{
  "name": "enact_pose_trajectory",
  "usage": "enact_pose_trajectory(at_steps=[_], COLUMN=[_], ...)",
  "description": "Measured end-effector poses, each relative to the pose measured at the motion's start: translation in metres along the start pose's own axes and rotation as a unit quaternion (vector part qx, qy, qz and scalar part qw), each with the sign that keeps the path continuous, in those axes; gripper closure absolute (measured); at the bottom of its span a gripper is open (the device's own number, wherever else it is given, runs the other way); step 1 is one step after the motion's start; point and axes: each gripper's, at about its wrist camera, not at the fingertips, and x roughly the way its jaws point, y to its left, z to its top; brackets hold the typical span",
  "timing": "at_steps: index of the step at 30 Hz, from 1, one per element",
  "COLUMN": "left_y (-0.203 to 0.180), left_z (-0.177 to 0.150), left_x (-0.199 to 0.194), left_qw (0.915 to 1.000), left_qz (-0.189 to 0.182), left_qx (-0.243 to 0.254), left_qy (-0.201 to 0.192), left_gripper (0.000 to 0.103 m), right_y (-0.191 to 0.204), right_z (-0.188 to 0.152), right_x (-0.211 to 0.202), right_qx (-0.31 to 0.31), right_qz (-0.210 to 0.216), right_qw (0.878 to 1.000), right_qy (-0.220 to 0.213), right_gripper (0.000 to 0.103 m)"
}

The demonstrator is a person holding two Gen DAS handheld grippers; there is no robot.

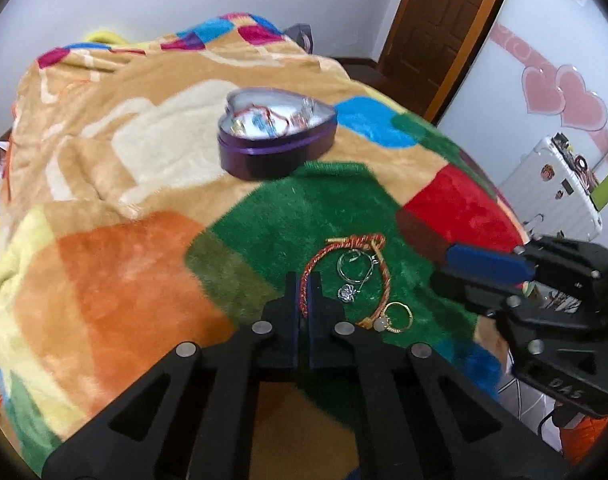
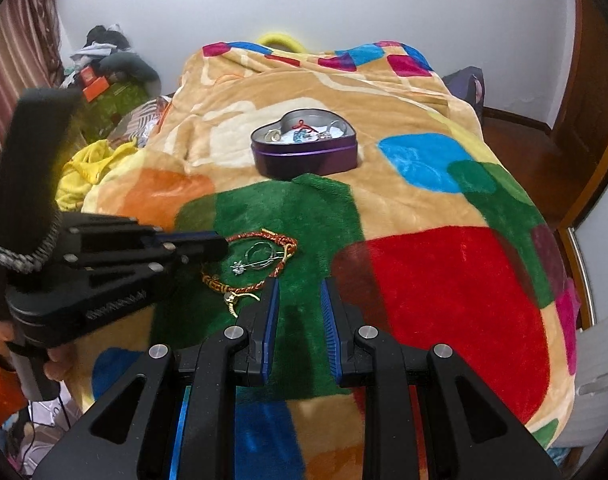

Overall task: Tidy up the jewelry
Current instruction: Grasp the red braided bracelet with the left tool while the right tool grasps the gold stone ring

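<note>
Left tool (image 1: pixel 304 280) pinches the red-gold braided cord bracelet (image 1: pixel 346 264); right tool (image 2: pixel 300 286) gapes wide at its 4 o'clock.
</note>
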Motion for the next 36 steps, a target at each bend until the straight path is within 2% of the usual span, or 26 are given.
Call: enact_pose_trajectory(at_steps=[6, 8, 11, 14, 19, 22, 28, 36], left_y=[0.009, 0.014, 0.018, 0.022, 0.023, 0.023, 0.022, 0.024], left_z=[-0.002, -0.004, -0.006, -0.008, -0.008, -0.007, 0.002, 0.022], left_x=[-0.033, -0.043, -0.049, -0.052, -0.051, -0.051, -0.053, -0.057], left_qw=[0.9993, 0.9989, 0.9986, 0.9985, 0.9983, 0.9981, 0.9976, 0.9962], left_qz=[0.009, 0.013, 0.015, 0.016, 0.013, 0.012, 0.008, 0.004], left_qx=[-0.005, -0.008, -0.011, -0.014, -0.019, -0.021, -0.022, -0.022], left_qy=[-0.034, -0.043, -0.049, -0.051, -0.054, -0.057, -0.066, -0.084], left_gripper=[0.102, 0.102, 0.102, 0.102, 0.102, 0.102, 0.102, 0.102], right_y=[0.011, 0.015, 0.023, 0.029, 0.032, 0.031, 0.032, 0.020], right_z=[0.001, 0.001, -0.002, -0.005, -0.011, -0.010, -0.004, 0.022], right_x=[0.004, 0.007, 0.014, 0.024, 0.029, 0.028, 0.024, 0.006], right_qx=[-0.007, -0.011, -0.020, -0.034, -0.053, -0.057, -0.059, -0.042], right_qz=[0.017, 0.021, 0.020, 0.013, 0.000, 0.003, -0.002, -0.008], right_qw=[1.000, 1.000, 0.999, 0.999, 0.998, 0.998, 0.998, 0.998], right_qy=[0.008, 0.013, 0.018, 0.031, 0.021, 0.019, 0.004, -0.036], right_gripper=[0.084, 0.075, 0.069, 0.069, 0.070, 0.081, 0.081, 0.081])
